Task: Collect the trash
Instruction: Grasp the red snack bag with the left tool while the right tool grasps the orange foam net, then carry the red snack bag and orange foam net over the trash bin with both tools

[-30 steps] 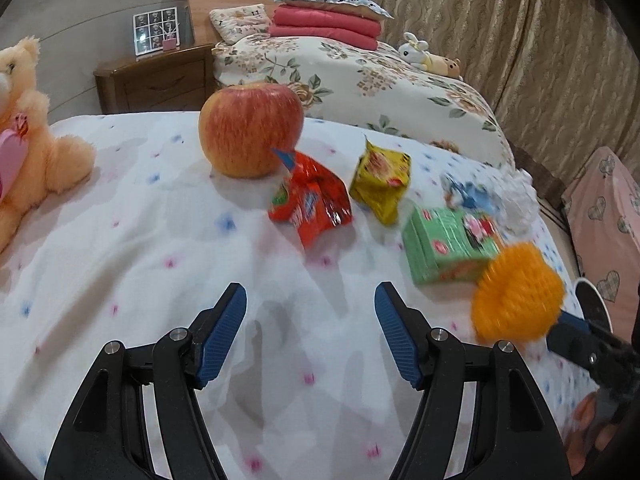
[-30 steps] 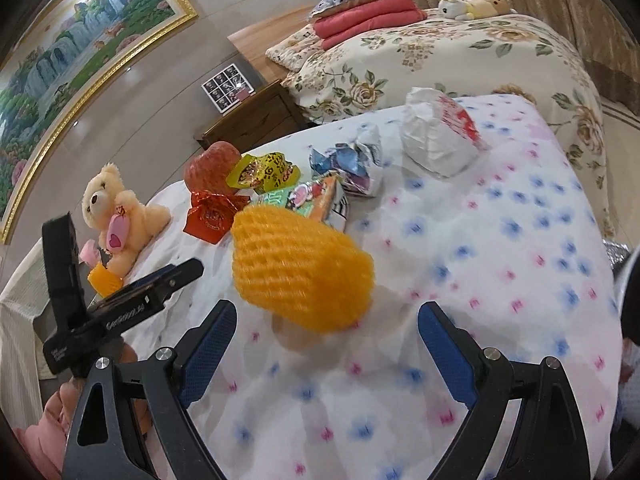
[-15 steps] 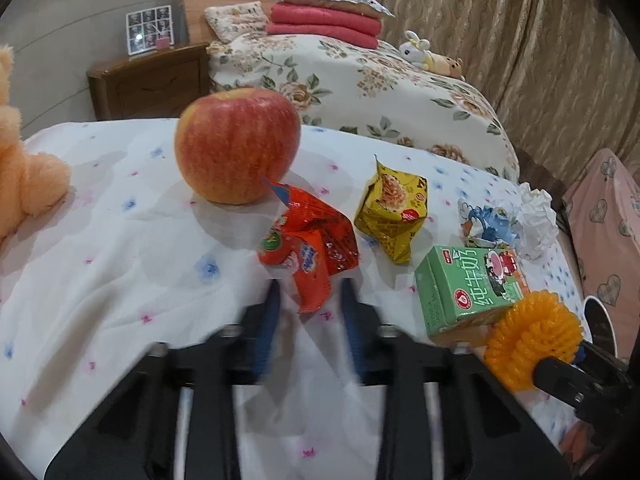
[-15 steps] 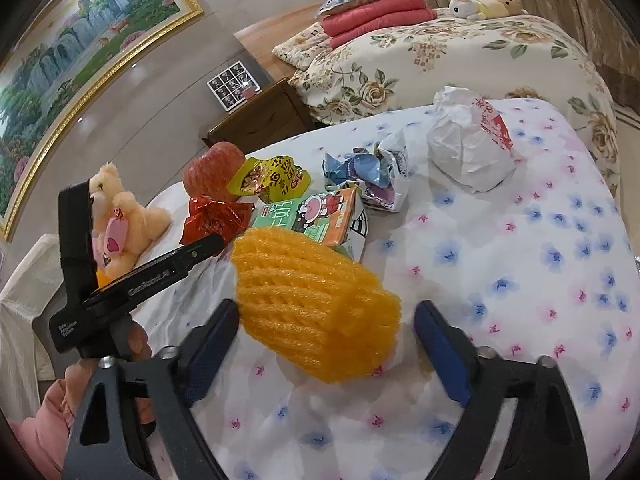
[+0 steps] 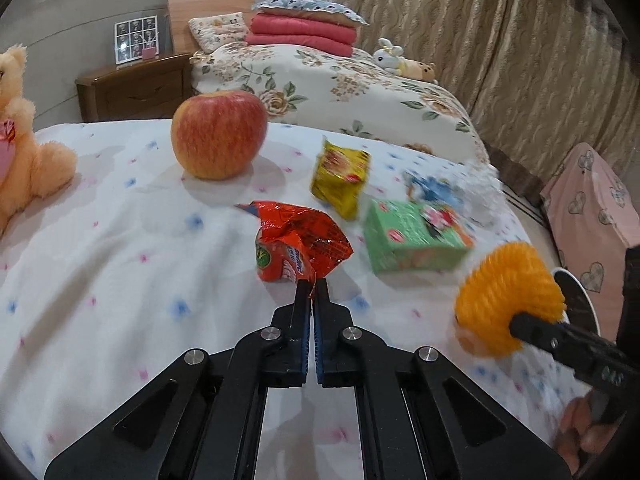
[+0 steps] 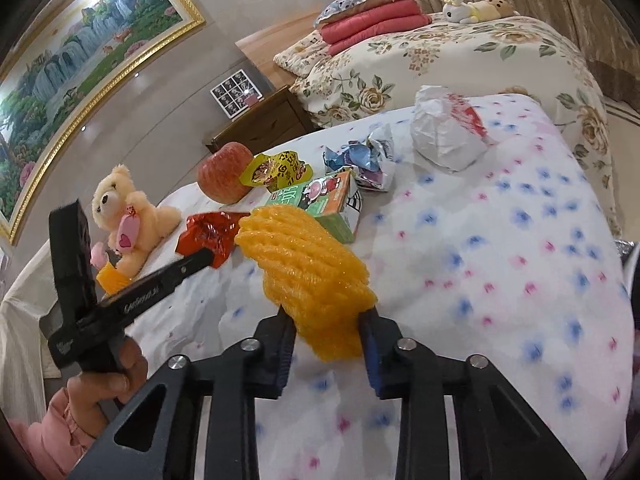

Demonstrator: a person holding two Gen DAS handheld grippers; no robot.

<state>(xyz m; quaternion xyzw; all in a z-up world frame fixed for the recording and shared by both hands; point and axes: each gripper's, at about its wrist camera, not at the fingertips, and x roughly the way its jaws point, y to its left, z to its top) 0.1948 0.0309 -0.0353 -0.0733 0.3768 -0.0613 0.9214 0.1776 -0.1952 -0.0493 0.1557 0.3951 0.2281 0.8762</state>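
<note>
My left gripper (image 5: 312, 286) is shut on the near corner of a crumpled red snack wrapper (image 5: 299, 242) on the flowered cloth. My right gripper (image 6: 327, 320) is shut on an orange foam fruit net (image 6: 306, 276), held just above the cloth; the net also shows in the left wrist view (image 5: 508, 300). Other trash lies behind: a yellow wrapper (image 5: 340, 176), a green drink carton (image 5: 412, 236), a blue foil wrapper (image 6: 360, 158) and a crumpled white paper bag (image 6: 448, 132). The red wrapper also shows in the right wrist view (image 6: 208, 234).
A red apple (image 5: 218, 134) and a plush bear (image 6: 128, 216) sit on the table (image 6: 520, 280). A rimmed round object (image 5: 576, 300) shows below the table's right edge. A bed (image 5: 340, 84), nightstand (image 5: 132, 88) and pink box (image 5: 592, 204) stand beyond.
My left gripper moved forward and shut on the red wrapper's corner. My right gripper closed around the orange foam net.
</note>
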